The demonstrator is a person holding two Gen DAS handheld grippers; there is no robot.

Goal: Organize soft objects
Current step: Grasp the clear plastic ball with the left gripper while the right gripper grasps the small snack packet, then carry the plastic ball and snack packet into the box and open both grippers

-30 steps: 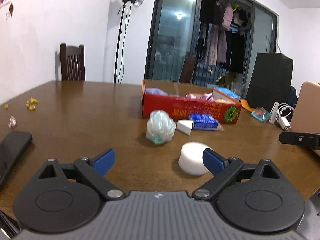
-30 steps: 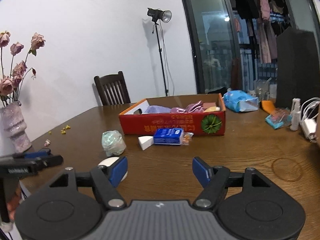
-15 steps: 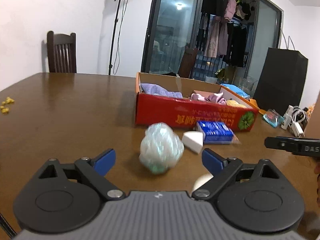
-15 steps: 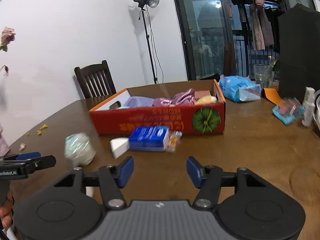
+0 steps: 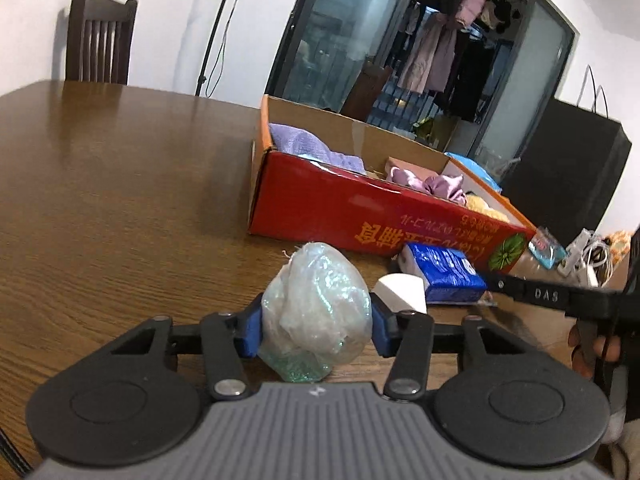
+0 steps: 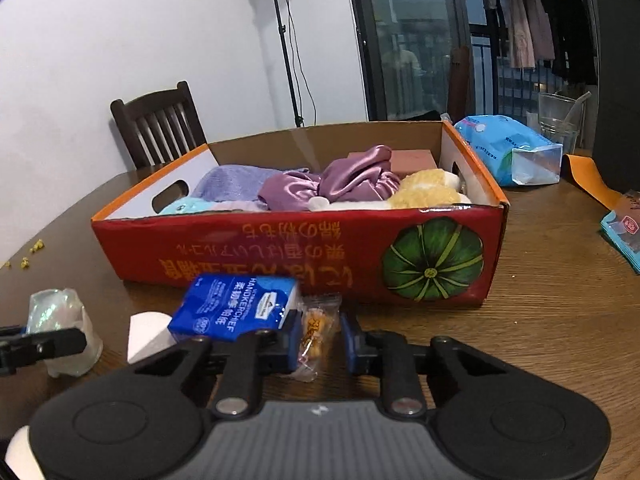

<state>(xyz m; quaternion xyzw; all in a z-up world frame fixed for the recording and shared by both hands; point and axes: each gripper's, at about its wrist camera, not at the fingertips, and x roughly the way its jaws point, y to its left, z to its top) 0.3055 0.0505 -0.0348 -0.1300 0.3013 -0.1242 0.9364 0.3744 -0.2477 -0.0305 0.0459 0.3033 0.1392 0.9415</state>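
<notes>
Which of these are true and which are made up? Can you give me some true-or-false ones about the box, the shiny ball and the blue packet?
1. The red box already has soft things inside. True.
2. The shiny ball sits between the closing blue pads of the left gripper. True.
3. The blue tissue packet is inside the box. False: it lies on the table in front of the box.
4. The right gripper is closing around the white wedge sponge. False: a small clear snack packet lies between its pads.
5. The purple satin cloth lies on the table. False: it is in the box.
</notes>
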